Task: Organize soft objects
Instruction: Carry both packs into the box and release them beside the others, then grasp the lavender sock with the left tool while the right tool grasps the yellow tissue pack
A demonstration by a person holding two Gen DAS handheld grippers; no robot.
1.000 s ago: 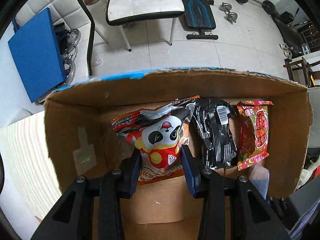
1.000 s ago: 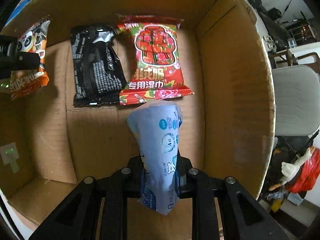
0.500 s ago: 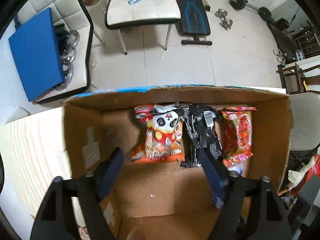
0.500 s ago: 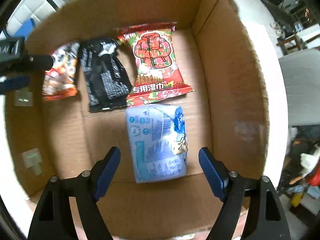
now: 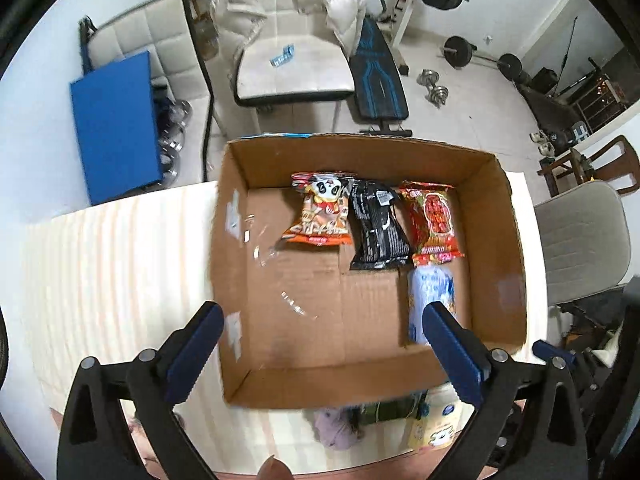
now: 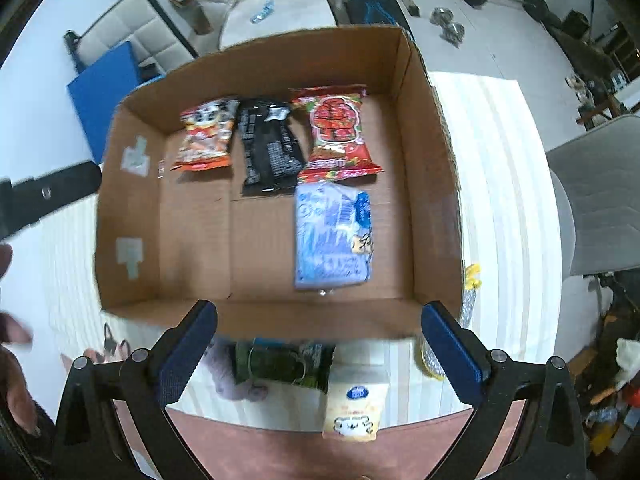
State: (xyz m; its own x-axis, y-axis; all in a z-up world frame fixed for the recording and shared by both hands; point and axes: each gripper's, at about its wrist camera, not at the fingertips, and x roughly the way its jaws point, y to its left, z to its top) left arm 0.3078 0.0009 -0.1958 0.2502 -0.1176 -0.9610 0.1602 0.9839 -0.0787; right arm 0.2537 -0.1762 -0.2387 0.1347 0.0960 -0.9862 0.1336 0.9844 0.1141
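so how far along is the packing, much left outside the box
Done: four packs lie in the cardboard box: panda snack, black pack, red pack, blue pack. In hand: nothing; the left hand-held gripper and right hand-held gripper have just opened, both empty. Left: green pack, cream pack and others outside.
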